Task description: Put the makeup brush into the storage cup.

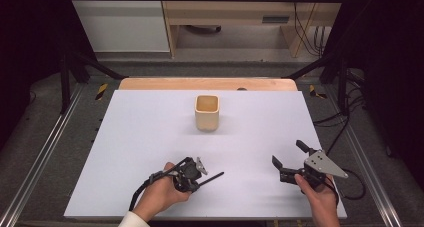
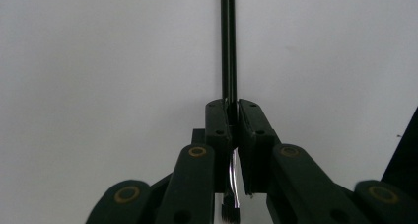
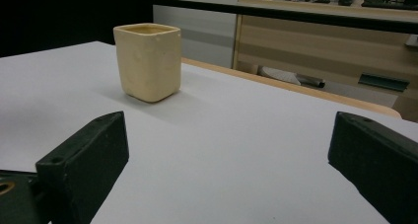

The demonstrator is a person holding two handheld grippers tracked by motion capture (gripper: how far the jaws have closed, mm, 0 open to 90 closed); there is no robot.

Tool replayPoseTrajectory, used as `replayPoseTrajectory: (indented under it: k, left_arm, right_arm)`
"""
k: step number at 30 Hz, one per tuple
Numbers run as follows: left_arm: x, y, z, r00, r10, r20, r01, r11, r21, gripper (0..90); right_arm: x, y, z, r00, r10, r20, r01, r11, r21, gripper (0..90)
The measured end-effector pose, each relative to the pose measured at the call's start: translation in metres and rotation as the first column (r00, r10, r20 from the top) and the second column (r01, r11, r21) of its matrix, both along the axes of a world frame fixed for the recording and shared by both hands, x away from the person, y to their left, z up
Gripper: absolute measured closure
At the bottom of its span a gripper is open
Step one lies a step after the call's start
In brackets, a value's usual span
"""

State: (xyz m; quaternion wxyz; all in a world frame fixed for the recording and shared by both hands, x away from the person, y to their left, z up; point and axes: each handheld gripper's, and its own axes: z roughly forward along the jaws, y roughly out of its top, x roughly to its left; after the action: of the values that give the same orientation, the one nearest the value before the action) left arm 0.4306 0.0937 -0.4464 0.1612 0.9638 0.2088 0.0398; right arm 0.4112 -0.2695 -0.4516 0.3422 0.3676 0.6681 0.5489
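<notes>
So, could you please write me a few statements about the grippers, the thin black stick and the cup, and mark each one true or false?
1. The left gripper is shut on the thin black stick. True.
2. The right gripper holds the cream cup. False: its jaws stand wide apart with nothing between them, and the cup stands farther back on the table.
3. The cup stands upright with its opening upward. True.
4. The stick already stands inside the cup. False: it juts from the left gripper low over the near part of the table, well apart from the cup.
5. The cup is round and blue. False: it is cream and squarish, with rounded corners.
</notes>
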Motion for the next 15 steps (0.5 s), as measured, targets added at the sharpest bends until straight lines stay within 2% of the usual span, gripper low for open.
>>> replayPoseTrajectory:
  k: [15]
  left_arm:
    - [0.003,0.001,0.014,0.9991,-0.025,0.034,0.026,0.9996,-0.012,84.0]
  right_arm:
    - [-0.002,0.006,0.002,0.9998,0.013,0.013,-0.013,1.000,-0.020,2.4]
